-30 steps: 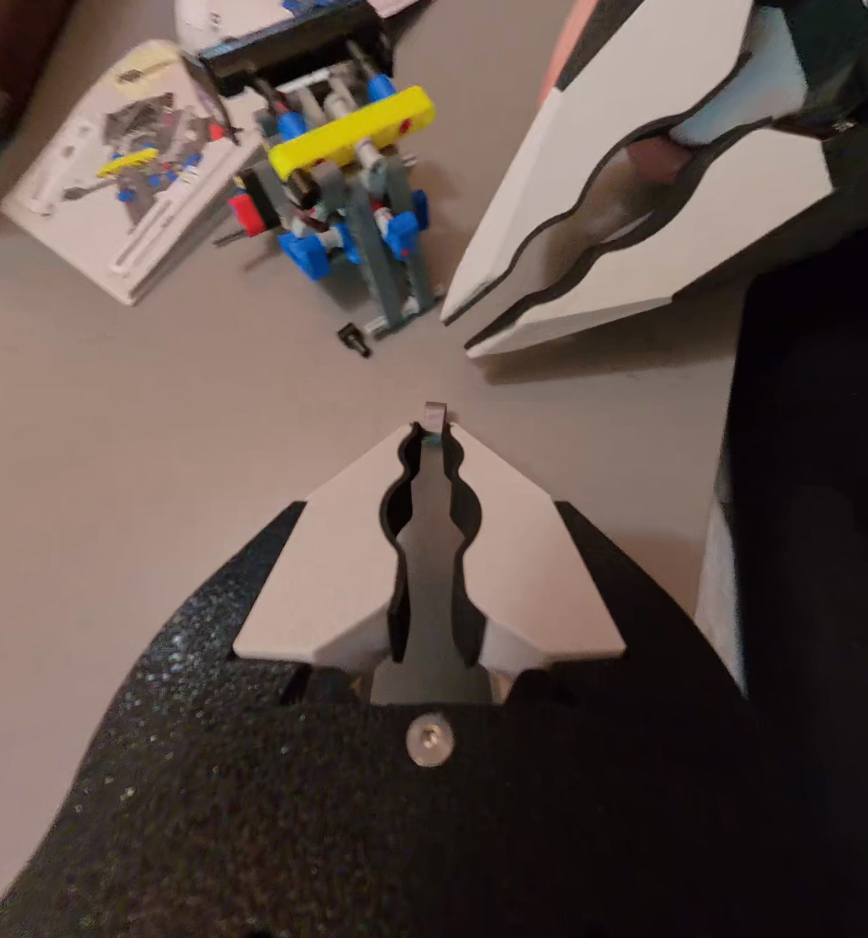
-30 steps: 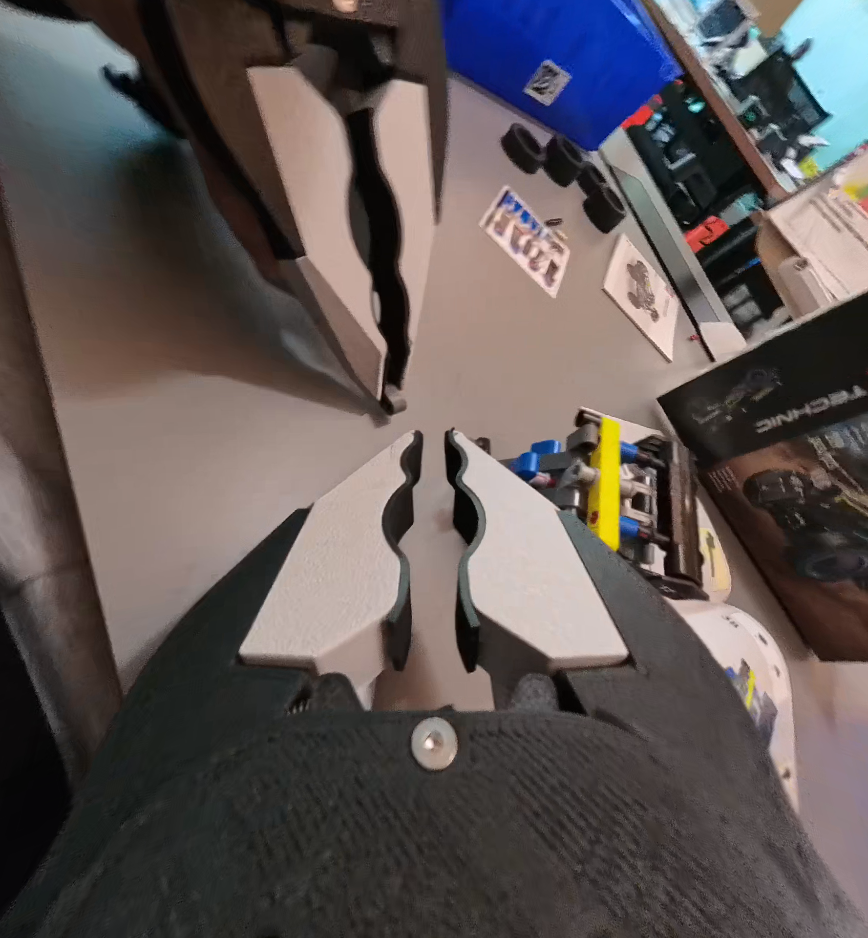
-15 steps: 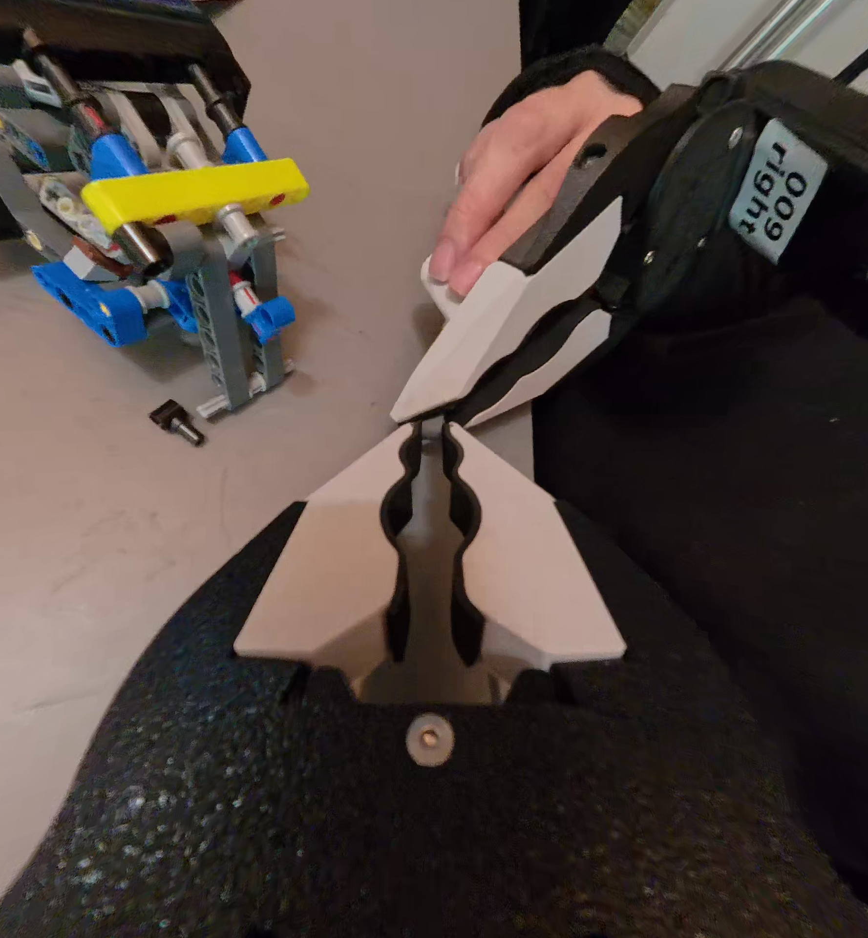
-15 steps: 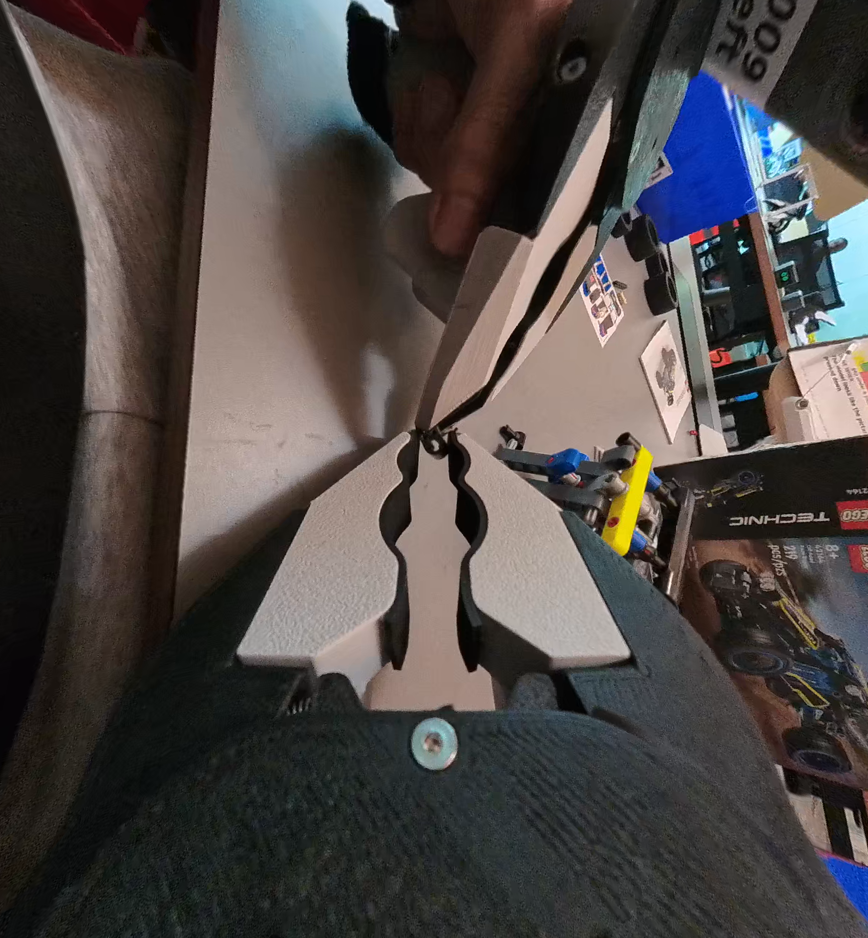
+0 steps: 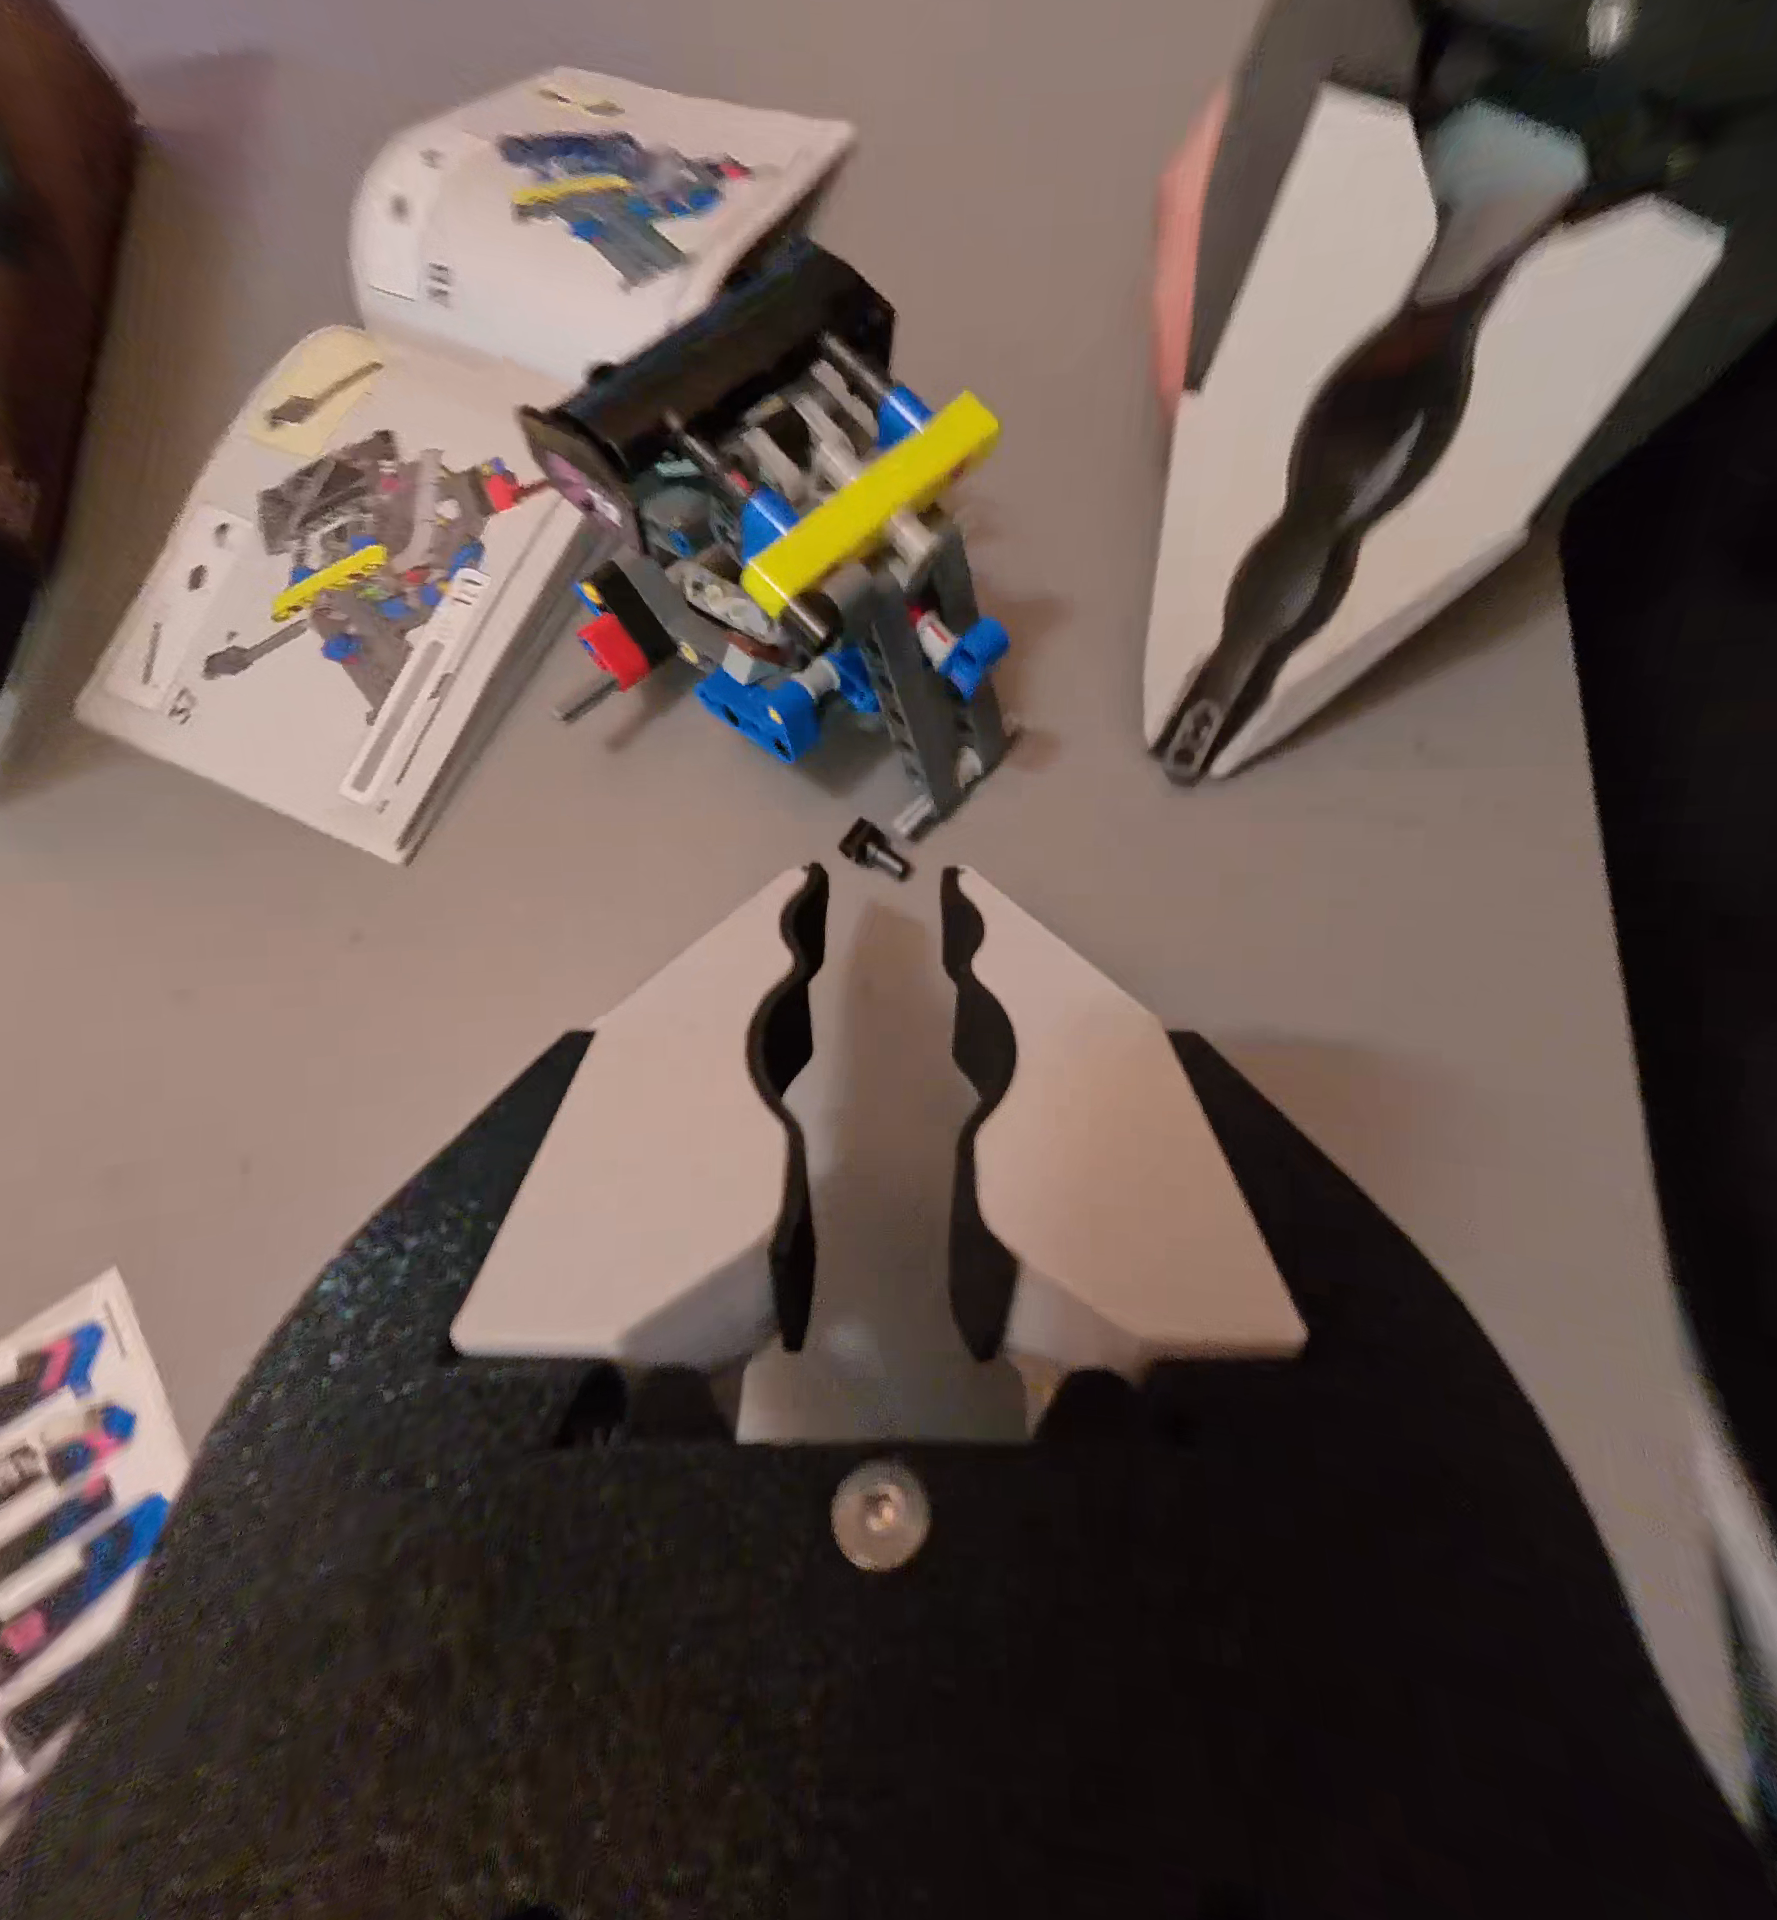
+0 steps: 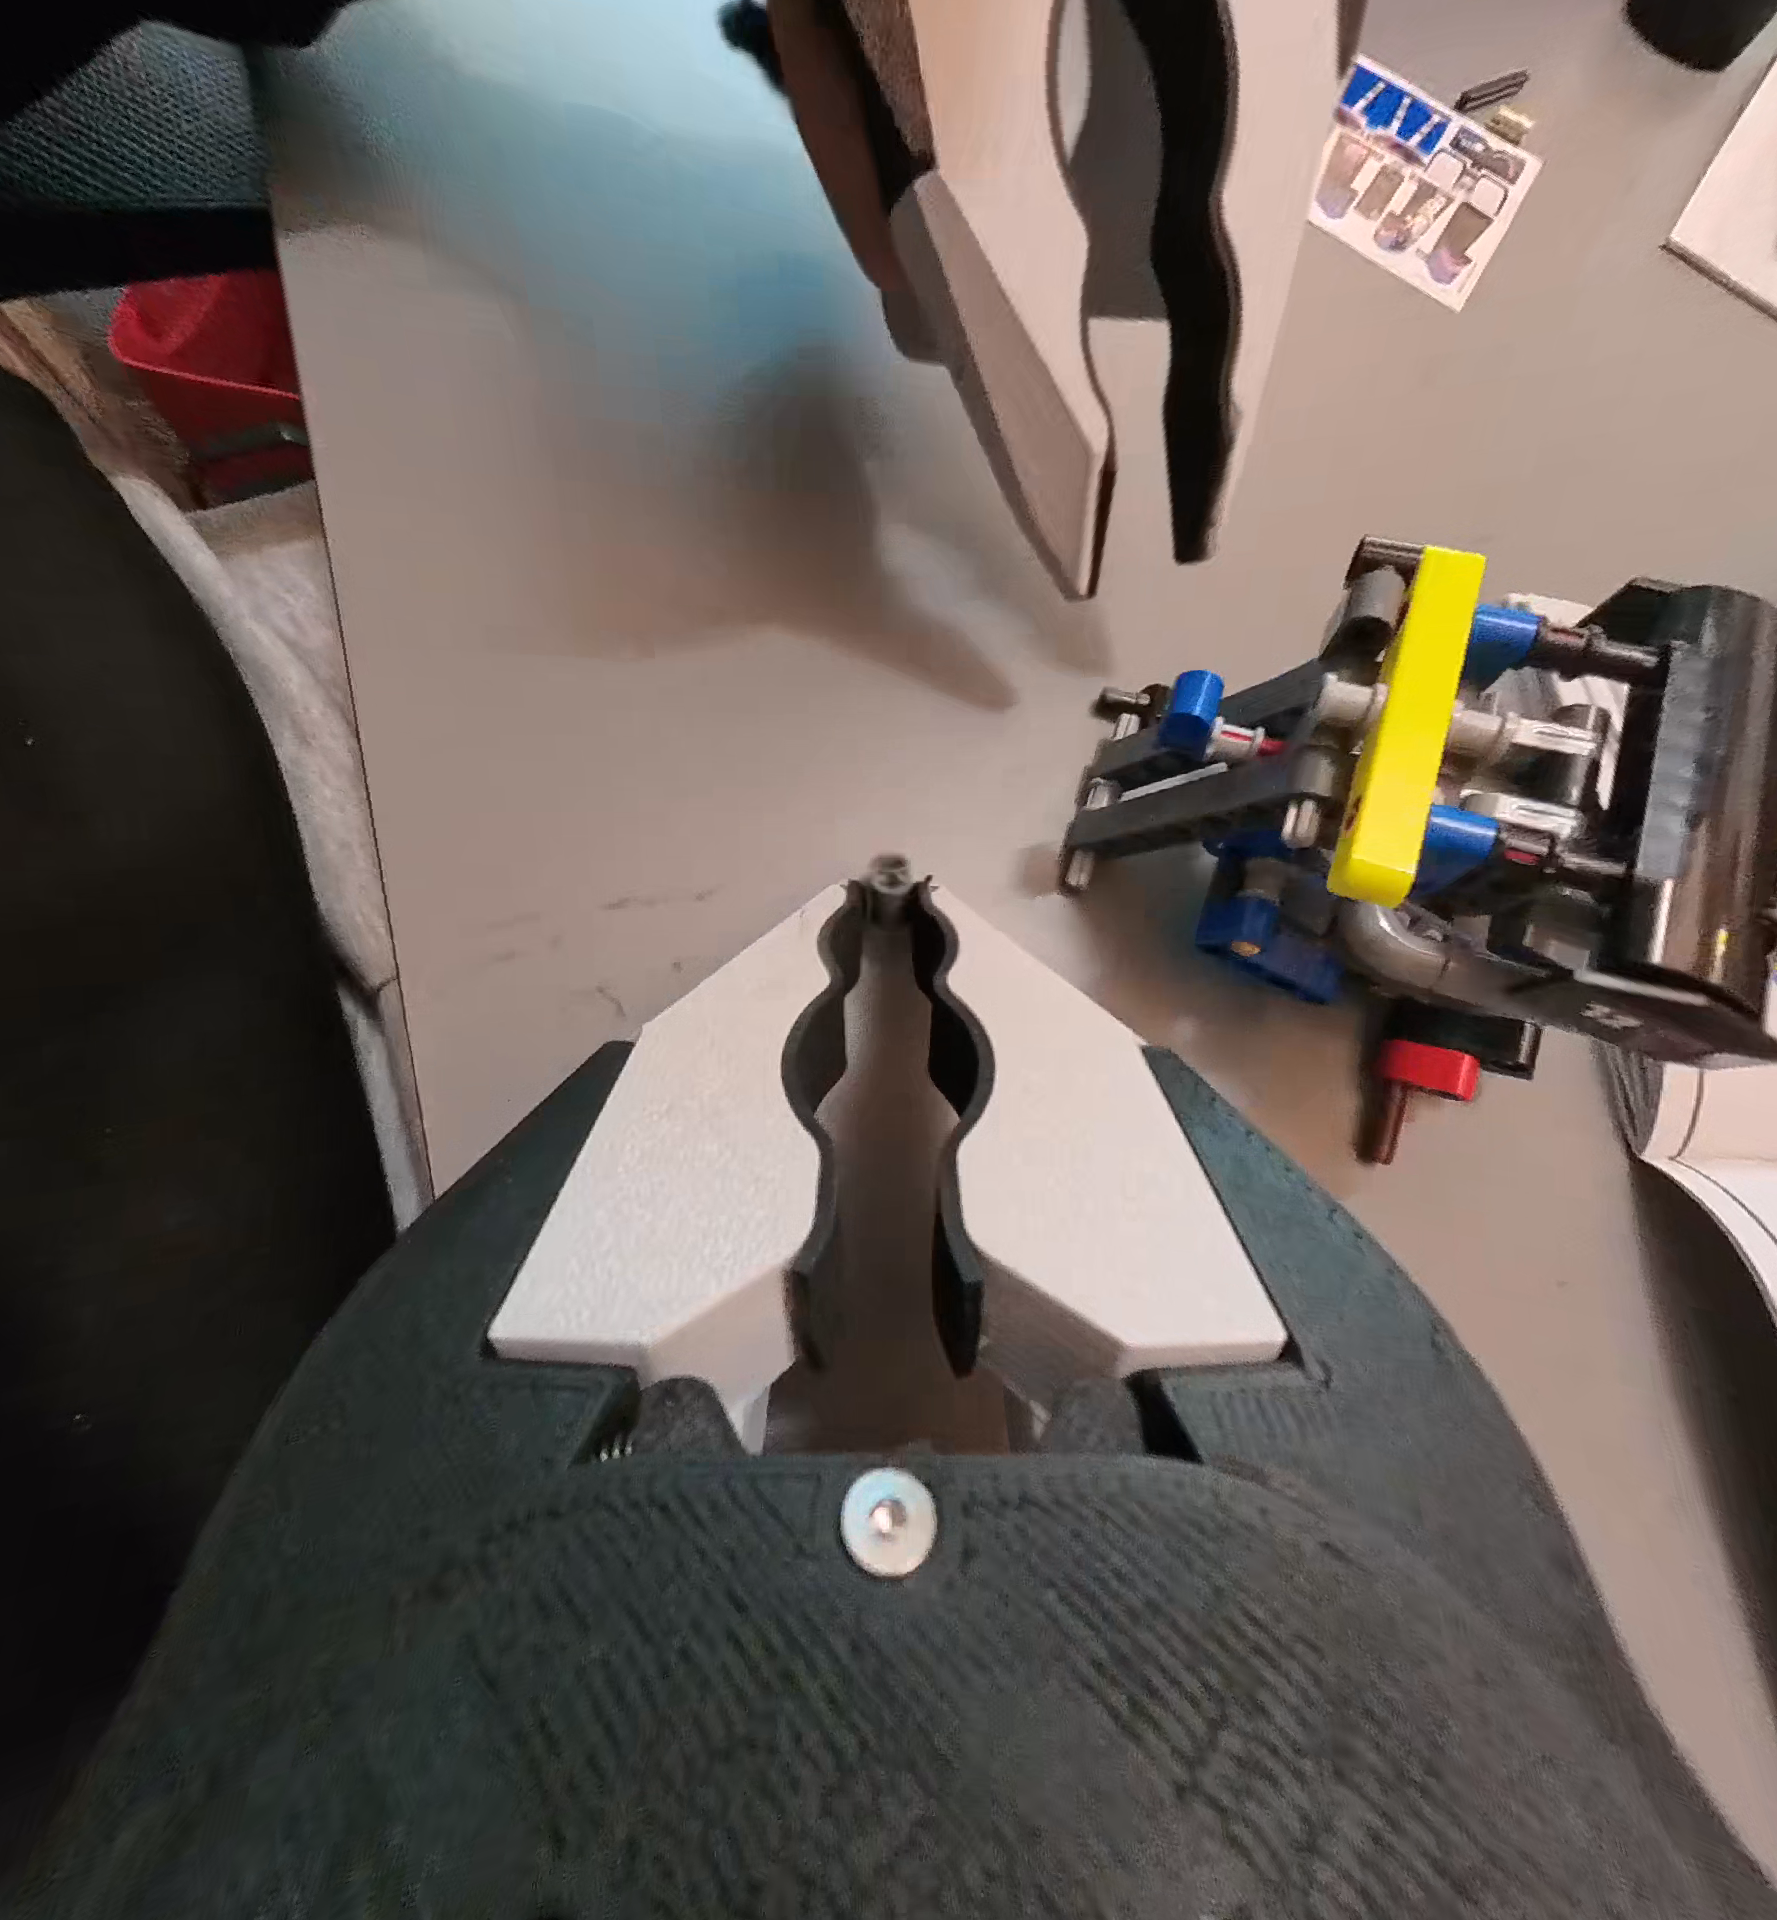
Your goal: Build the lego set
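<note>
My left gripper (image 5: 879,883) is open with nothing between its pads, low over the grey table (image 5: 240,1039). A small black pin (image 5: 873,847) lies on the table just ahead of its fingertips. My right gripper (image 6: 889,920) is shut on a small grey connector piece (image 6: 889,902) that sticks out of its tips. The left wrist view also shows the right gripper (image 5: 1190,753) with the piece (image 5: 1187,740) pinched at its tips. A partly built model (image 5: 811,561) with a yellow beam, blue and grey parts stands beyond both grippers (image 6: 1435,810). The left gripper (image 6: 1144,561) hangs open in the right wrist view.
An open instruction booklet (image 5: 344,623) lies left of the model. A sticker sheet (image 5: 22,1507) lies at the near left and shows in the right wrist view (image 6: 1424,177). The table edge (image 6: 344,727) runs along the left, with a person's dark clothing (image 5: 1715,1039) beside it.
The small grey piece sat in my left gripper's tips. The right gripper closed on it, the left opened, and the two grippers drew apart with the piece in the right.
</note>
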`<state>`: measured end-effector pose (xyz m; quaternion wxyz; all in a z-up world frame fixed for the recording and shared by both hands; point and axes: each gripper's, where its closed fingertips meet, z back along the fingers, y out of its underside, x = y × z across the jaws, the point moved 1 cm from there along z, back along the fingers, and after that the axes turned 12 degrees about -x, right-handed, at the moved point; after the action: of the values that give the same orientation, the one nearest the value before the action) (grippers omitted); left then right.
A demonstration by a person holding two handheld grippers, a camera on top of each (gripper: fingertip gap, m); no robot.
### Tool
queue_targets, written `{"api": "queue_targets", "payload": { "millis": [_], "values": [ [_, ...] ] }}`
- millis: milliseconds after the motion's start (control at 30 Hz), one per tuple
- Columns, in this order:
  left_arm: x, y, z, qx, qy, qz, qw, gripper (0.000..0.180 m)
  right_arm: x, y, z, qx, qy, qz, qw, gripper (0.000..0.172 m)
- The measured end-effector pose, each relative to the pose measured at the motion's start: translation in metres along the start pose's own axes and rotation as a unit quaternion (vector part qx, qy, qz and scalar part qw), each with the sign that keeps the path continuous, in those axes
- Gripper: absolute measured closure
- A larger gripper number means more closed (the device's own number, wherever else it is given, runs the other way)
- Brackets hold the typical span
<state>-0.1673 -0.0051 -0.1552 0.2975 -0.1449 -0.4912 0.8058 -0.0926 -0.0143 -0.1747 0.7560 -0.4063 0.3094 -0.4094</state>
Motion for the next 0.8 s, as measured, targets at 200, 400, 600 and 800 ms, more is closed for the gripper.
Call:
{"api": "queue_targets", "payload": {
  "millis": [200,400,600,800],
  "values": [
    [0.012,0.008,-0.013,0.026,0.068,-0.059,0.996,0.157,-0.001,-0.001,-0.001,-0.001,-0.004,-0.013,1.0,0.159],
    [0.009,0.014,-0.025,0.034,0.1,-0.03,0.994,0.173,-0.004,0.002,0.005,-0.001,0.009,-0.013,1.0,0.153],
    [0.001,0.016,-0.019,0.019,0.085,-0.034,0.996,0.177,-0.006,0.007,0.014,-0.002,0.018,0.001,1.0,0.153],
    [-0.018,0.0,0.001,-0.025,0.019,-0.075,0.997,0.177,-0.014,-0.013,0.029,-0.065,0.055,-0.016,0.996,0.155]
  ]
}}
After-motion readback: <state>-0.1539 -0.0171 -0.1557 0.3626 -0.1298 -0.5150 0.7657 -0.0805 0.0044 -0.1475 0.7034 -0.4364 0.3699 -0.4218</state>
